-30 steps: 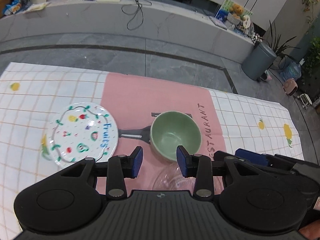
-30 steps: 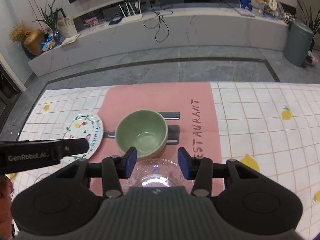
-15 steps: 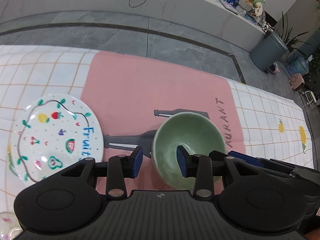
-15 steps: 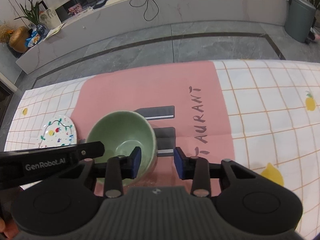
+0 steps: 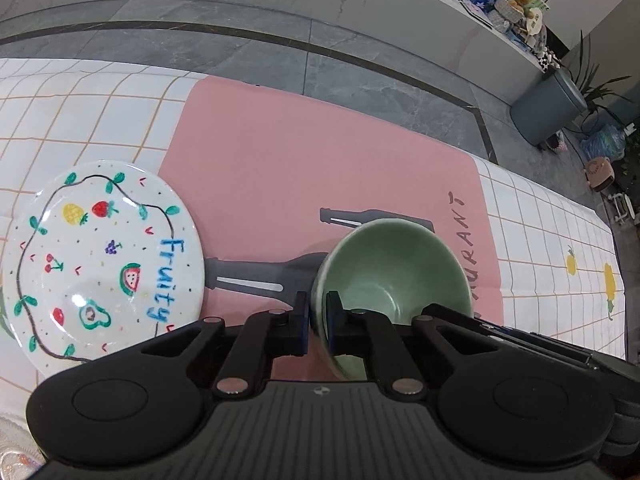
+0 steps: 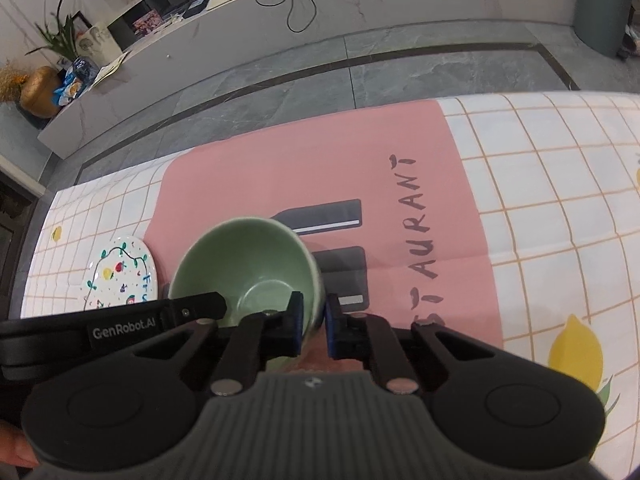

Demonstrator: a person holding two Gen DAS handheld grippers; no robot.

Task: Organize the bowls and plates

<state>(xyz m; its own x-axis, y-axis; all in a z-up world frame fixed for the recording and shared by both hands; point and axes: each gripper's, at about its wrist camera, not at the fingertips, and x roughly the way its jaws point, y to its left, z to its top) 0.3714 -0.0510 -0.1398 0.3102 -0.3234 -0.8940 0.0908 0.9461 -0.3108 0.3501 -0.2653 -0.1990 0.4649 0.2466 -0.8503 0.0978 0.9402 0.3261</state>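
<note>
A green bowl (image 5: 394,268) sits on the pink mat (image 5: 304,152). My left gripper (image 5: 317,320) is shut on the bowl's left rim, one finger outside, one inside. My right gripper (image 6: 313,326) is shut on the bowl's (image 6: 244,264) right rim the same way. A white plate (image 5: 100,260) painted with fruits and the word "Fruity" lies flat to the left of the bowl; it also shows in the right wrist view (image 6: 120,280). The left gripper's body crosses the right wrist view.
The checked tablecloth (image 6: 560,208) with lemon prints covers the table. A clear glass dish (image 5: 12,456) shows at the near left corner. Beyond the far table edge is grey floor (image 5: 280,52) and a low bench (image 6: 320,12).
Both grippers moved forward onto the green bowl and closed on its rim, left on the left side, right on the right side. The glass dish in front of them dropped out of view.
</note>
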